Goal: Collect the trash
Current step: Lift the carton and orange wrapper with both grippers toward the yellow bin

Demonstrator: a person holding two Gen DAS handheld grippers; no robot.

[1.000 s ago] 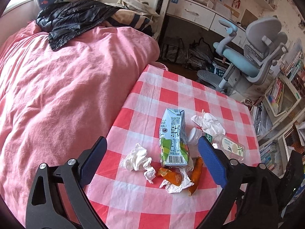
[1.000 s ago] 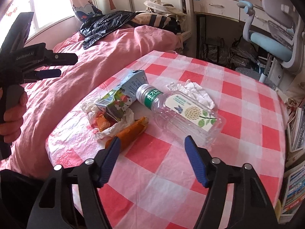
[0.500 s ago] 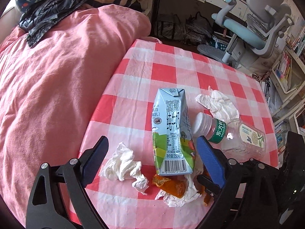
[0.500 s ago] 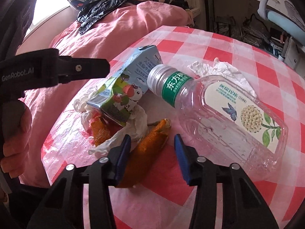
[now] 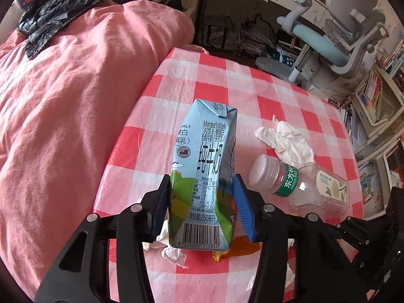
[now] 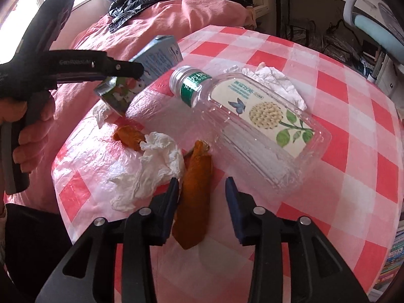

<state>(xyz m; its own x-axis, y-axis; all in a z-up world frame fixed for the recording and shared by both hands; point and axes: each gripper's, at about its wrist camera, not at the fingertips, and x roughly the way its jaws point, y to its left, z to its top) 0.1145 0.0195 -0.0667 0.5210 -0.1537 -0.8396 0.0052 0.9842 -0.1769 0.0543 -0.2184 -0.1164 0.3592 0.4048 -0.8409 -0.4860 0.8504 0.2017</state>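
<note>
The milk carton [image 5: 204, 176], lifted off the checkered table [image 5: 252, 88], sits clenched in the closing left gripper [image 5: 202, 197] jaws. The right gripper [image 6: 202, 197] jaws straddle an orange peel [image 6: 194, 197], the right side not touching it.

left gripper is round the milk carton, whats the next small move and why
Probably lift. The left gripper's jaws are closing with the milk carton between them, pads against its sides, its lower end above the tissue and peel. Raising it straight should clear the bottle alongside.
</note>
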